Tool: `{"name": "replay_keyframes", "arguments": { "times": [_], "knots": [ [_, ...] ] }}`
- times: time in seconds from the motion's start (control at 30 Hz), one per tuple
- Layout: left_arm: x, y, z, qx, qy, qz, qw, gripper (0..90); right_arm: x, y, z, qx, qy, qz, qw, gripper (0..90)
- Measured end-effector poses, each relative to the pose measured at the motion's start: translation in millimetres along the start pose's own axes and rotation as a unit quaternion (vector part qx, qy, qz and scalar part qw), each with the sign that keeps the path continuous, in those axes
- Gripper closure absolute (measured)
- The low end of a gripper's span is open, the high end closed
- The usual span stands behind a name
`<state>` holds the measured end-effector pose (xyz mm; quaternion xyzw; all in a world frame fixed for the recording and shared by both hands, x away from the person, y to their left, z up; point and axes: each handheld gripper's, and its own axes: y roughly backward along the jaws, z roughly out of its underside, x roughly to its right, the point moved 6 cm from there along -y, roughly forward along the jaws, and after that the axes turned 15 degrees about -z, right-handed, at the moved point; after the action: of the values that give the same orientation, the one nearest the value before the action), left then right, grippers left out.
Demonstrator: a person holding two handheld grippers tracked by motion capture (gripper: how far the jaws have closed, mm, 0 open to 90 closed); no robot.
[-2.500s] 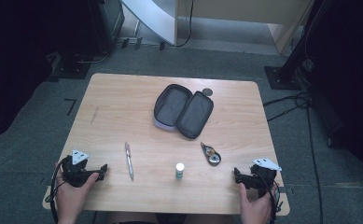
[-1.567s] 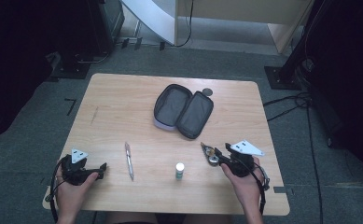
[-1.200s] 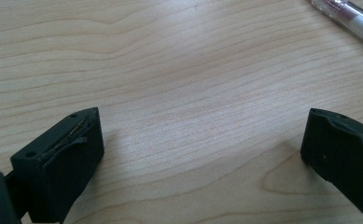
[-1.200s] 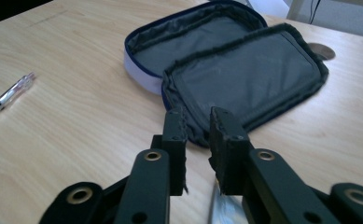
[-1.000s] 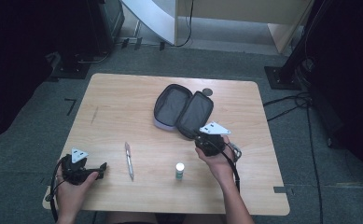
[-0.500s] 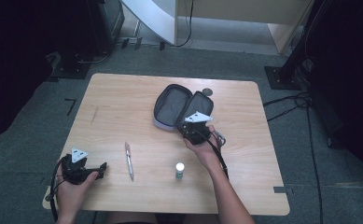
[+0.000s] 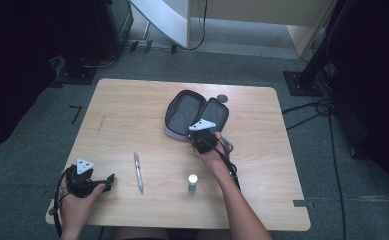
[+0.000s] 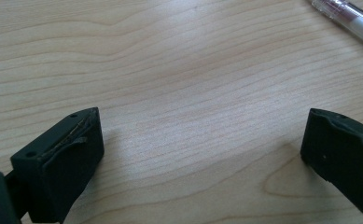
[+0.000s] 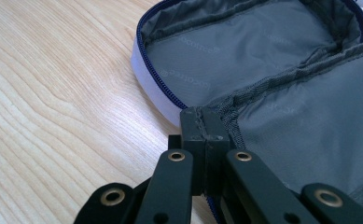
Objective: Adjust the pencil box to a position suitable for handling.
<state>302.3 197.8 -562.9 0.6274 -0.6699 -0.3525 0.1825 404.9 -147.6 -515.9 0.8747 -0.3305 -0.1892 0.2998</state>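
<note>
Nearest, at the table's point(image 7: 132, 105) front left corner, the person's left hand point(image 7: 77, 202) holds the left gripper point(image 7: 107, 178) low over the wood, its jaws spread wide with bare tabletop between them. In the left gripper view those two black jaws stand well apart, and the clear end of a pen point(image 8: 345, 16) lies off to the upper right, not touching either jaw.

From above, the pen point(image 7: 138, 171) lies just right of that gripper, pointing roughly from the front edge toward the back. Further right, near the front edge at about the middle, a small bottle point(image 7: 193, 183) with a white cap stands upright.

Beyond the bottle, the right hand point(image 7: 213, 157) reaches in toward the table's centre with the right gripper point(image 7: 198, 136), its grey three-cornered plate on top. The jaws are pressed together; in the right gripper view their tips sit at the near rim of an open pouch point(image 9: 244, 51), by the blue zip, but whether fabric is pinched between them I cannot tell.

The pouch point(image 7: 184, 112) lies opened flat toward the back of the table, grey lining up. Just behind it, near the back edge, sits a small dark round thing point(image 7: 222, 98), too small to make out.
</note>
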Motion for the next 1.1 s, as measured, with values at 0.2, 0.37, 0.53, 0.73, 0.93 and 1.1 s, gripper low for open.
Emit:
{"name": "replay_keyframes", "arguments": {
  "times": [0.2,0.37,0.53,0.73,0.93,1.1],
  "knots": [
    [0.0,0.0,0.0,0.000,0.000,0.000,1.0000,0.0,3.4,7.1,-1.4,0.004,0.011,-0.006,0.9999,90.0],
    [0.0,0.0,0.0,0.000,0.000,0.000,1.0000,0.0,9.0,16.8,-3.4,0.019,-0.013,-0.004,0.9997,90.0],
    [0.0,0.0,0.0,0.000,0.000,0.000,1.0000,0.0,12.6,14.2,-10.5,0.036,-0.048,0.001,0.9982,78.3],
    [0.0,0.0,0.0,0.000,0.000,0.000,1.0000,0.0,7.8,-1.4,-10.8,0.015,-0.066,-0.004,0.9977,72.2],
    [0.0,0.0,0.0,0.000,0.000,0.000,1.0000,0.0,11.4,-2.9,-9.2,0.002,-0.055,0.024,0.9982,89.1],
    [0.0,0.0,0.0,0.000,0.000,0.000,1.0000,0.0,10.5,-0.4,-8.4,-0.006,-0.025,0.011,0.9996,90.0]
  ]
}}
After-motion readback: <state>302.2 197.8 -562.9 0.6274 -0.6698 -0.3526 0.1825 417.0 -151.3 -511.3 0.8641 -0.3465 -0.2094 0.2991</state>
